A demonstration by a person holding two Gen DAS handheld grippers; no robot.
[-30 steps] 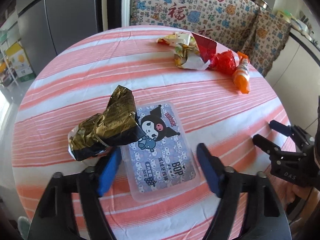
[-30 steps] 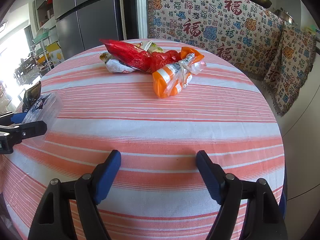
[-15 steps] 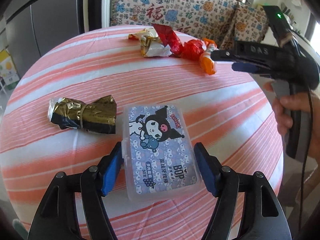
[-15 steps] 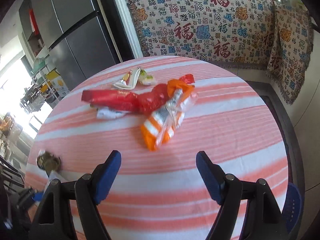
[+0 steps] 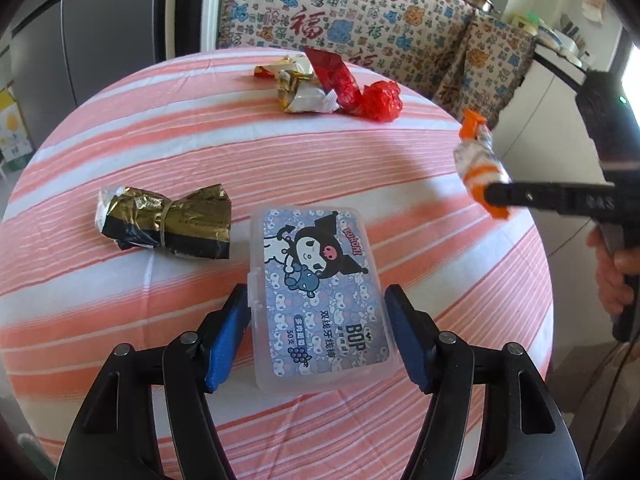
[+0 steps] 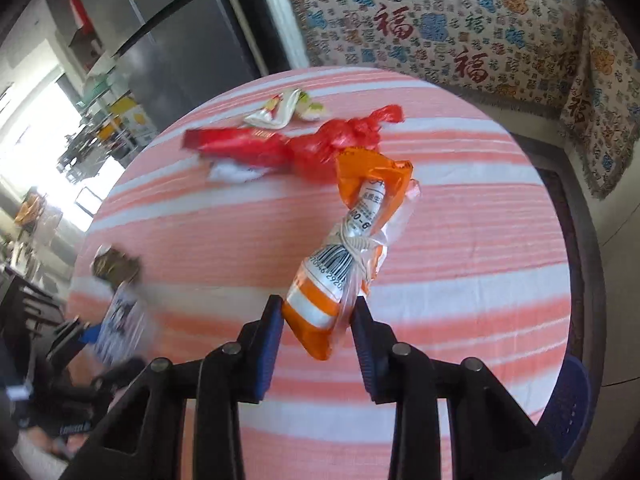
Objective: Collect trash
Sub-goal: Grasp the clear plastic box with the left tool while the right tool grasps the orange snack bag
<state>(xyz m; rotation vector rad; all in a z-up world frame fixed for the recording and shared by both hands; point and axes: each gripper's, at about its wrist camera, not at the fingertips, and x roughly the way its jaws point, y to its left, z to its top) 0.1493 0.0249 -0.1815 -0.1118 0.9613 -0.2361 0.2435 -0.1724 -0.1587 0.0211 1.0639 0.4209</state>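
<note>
Left wrist, clear plastic box (image 5: 320, 300) shut, contents hidden

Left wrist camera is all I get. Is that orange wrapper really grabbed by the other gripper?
Observer: Yes. The right gripper has both jaws pressed on the lower end of the orange wrapper.
Operator: Is it just one loose piece?
Observer: No, it's bundled. A pale band is tied round its middle.
Operator: Any writing on it?
Observer: A barcode sits just below the band.
</note>
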